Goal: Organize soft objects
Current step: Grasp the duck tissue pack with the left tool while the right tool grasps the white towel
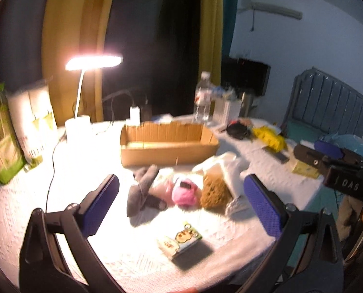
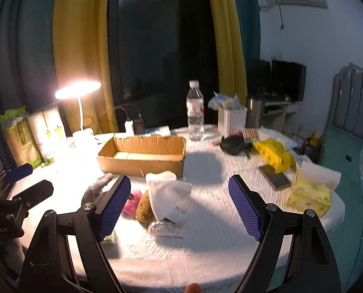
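A heap of soft things lies mid-table: a grey cloth (image 1: 142,190), a pink plush (image 1: 185,193), a brown fuzzy toy (image 1: 214,190) and a white cloth (image 1: 220,166). The white cloth (image 2: 169,195), brown toy (image 2: 144,207) and pink plush (image 2: 130,204) also show in the right wrist view. Behind them stands an open cardboard box (image 1: 166,144) (image 2: 142,156). My left gripper (image 1: 181,205) is open above the heap, holding nothing. My right gripper (image 2: 179,205) is open over the white cloth, holding nothing.
A lit desk lamp (image 1: 93,63), green packs (image 1: 0,131), a water bottle (image 2: 195,112), a tissue holder (image 2: 231,119), yellow packets (image 2: 274,156), a phone (image 2: 274,179), a small cartoon box (image 1: 181,241) and a foil wad (image 2: 164,228) share the white-clothed round table (image 1: 254,166).
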### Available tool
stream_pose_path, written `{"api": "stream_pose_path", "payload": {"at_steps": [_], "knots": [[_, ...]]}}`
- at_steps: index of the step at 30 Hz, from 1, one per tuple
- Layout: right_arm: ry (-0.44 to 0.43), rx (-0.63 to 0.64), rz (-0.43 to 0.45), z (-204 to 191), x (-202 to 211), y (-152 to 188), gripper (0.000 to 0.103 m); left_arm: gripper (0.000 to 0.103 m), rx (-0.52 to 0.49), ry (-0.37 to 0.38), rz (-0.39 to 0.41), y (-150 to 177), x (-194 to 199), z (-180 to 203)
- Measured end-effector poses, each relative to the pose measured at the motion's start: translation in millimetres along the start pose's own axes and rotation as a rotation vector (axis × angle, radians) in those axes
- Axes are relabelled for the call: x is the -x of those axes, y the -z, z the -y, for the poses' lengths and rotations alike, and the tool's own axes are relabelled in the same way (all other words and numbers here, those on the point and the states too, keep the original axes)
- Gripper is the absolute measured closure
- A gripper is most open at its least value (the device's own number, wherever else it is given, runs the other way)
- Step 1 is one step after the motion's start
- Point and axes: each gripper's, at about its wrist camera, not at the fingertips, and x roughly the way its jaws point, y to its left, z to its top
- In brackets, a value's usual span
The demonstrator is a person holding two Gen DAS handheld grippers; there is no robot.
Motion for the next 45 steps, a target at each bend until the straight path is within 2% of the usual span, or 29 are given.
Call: {"api": "stream_pose_path", "payload": {"at_steps": [8, 13, 21, 24, 25, 27, 28, 29, 30, 32, 33, 34, 35, 36, 37, 40, 43, 45], "knots": [[-0.010, -0.017, -0.139, 7.6, -54.4, 21.6, 0.018, 0.001, 0.014, -0.020, -0.180, 37.1, -61.0, -9.4], [-0.055, -0.018, -0.201, 6.3, -87.2, 31.3, 0.018, 0.001, 0.014, -0.031, -0.274, 57.4, -95.6, -10.6], [-0.146, 0.000, -0.247, -9.0, -130.5, 32.1, 0.018, 0.001, 0.012, -0.039, -0.385, 81.3, -128.5, -14.4], [-0.175, -0.001, -0.256, -14.8, -142.0, 30.5, 0.020, 0.007, 0.003, -0.021, -0.412, 85.4, -134.2, -14.9], [-0.184, 0.002, -0.258, -16.9, -145.6, 29.9, 0.022, 0.010, 0.004, -0.012, -0.420, 85.4, -135.7, -14.6], [-0.197, 0.006, -0.263, -20.0, -151.7, 29.2, 0.033, 0.015, 0.006, 0.003, -0.429, 87.2, -138.0, -15.1], [-0.199, 0.007, -0.266, -20.9, -153.9, 29.1, 0.036, 0.021, -0.001, 0.005, -0.427, 86.3, -138.7, -14.1], [-0.203, 0.007, -0.269, -21.5, -155.6, 29.1, 0.045, 0.032, -0.005, 0.010, -0.426, 85.8, -138.4, -13.9], [-0.210, 0.006, -0.273, -22.0, -157.0, 29.2, 0.059, 0.033, -0.009, 0.013, -0.424, 84.5, -138.2, -13.6], [-0.222, 0.001, -0.277, -22.1, -158.0, 29.2, 0.080, 0.035, 0.002, 0.029, -0.425, 83.2, -137.6, -15.7], [-0.229, -0.006, -0.276, -21.6, -157.3, 28.6, 0.085, 0.036, 0.006, 0.036, -0.424, 82.6, -137.0, -16.0], [-0.232, -0.007, -0.272, -21.1, -155.1, 27.5, 0.085, 0.039, 0.009, 0.040, -0.423, 81.5, -136.3, -16.4], [-0.230, -0.006, -0.263, -21.4, -152.5, 26.0, 0.091, 0.044, 0.009, 0.043, -0.419, 79.5, -134.7, -17.2], [-0.235, -0.006, -0.252, -20.9, -148.8, 23.6, 0.093, 0.058, 0.008, 0.046, -0.411, 77.3, -132.5, -16.5], [-0.234, -0.003, -0.239, -20.5, -144.5, 20.4, 0.093, 0.066, 0.009, 0.043, -0.402, 74.0, -130.7, -16.3], [-0.228, 0.001, -0.202, -17.4, -131.9, 9.8, 0.093, 0.068, 0.004, 0.037, -0.364, 60.0, -125.9, -16.4], [-0.224, -0.003, -0.171, -12.9, -121.0, -2.4, 0.093, 0.076, -0.015, 0.035, -0.333, 48.1, -124.0, -12.7], [-0.219, -0.001, -0.149, -10.7, -114.1, -9.0, 0.093, 0.076, -0.005, 0.028, -0.344, 47.3, -126.7, -14.5]]}}
